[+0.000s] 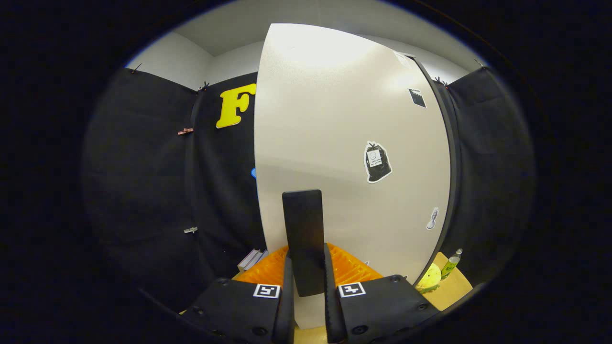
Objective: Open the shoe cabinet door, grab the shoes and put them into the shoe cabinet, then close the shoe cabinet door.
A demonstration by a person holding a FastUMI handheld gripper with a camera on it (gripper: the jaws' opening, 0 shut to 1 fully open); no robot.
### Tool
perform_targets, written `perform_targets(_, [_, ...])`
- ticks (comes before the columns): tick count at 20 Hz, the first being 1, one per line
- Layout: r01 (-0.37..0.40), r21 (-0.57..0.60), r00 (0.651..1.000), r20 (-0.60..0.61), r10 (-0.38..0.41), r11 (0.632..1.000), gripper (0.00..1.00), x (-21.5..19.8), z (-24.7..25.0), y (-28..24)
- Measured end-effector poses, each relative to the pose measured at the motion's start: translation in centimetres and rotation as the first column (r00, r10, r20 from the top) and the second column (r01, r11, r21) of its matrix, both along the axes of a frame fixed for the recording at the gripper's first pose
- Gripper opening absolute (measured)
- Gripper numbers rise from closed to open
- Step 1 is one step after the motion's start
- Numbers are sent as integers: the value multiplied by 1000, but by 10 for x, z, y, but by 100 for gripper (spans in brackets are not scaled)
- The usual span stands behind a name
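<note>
The cabinet door [334,143] is seen close ahead, swung at an angle, its free edge toward the booth cloth and its far edge by a dark frame strip. The dark upright handle [302,239] on the door is pinched between the fingers [289,286], which are drawn in close with the handle's lower end seated between them; the gripper [308,291] is judged closed on the handle, both pads against its sides. Whether the door is being opened or shut cannot be told, so progress is read as a door step, opening or closing. Shoes are not identified; an orange ribbed mat [351,267] is seen under the door, just beyond the fingers. A yellow ball [429,277] and a small green bottle [450,265] are seen on the counter [449,291] past the door's far edge.
</note>
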State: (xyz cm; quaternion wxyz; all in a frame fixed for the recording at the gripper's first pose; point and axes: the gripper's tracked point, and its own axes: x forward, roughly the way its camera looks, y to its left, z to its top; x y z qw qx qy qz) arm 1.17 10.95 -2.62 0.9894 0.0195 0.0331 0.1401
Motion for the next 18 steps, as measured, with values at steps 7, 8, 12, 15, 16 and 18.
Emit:
perform_targets(7, [-23, 20, 1000, -10, 23, 1000, 29, -50, 6, -53])
perform_targets(8, [-17, 30, 1000, -6, 17, 999, 29, -57, 7, -65])
perform_targets(12, [9, 22, 1000, 5, -9, 1000, 29, -79, 11, -105])
perform_targets(15, [31, 10, 1000, -6, -31, 999, 29, -91, 13, -130])
perform_targets(16, [40, 9, 999, -9, -40, 999, 28, -93, 15, -138])
perform_targets(18, [57, 12, 998, -20, -57, 998, 28, -97, 16, -154])
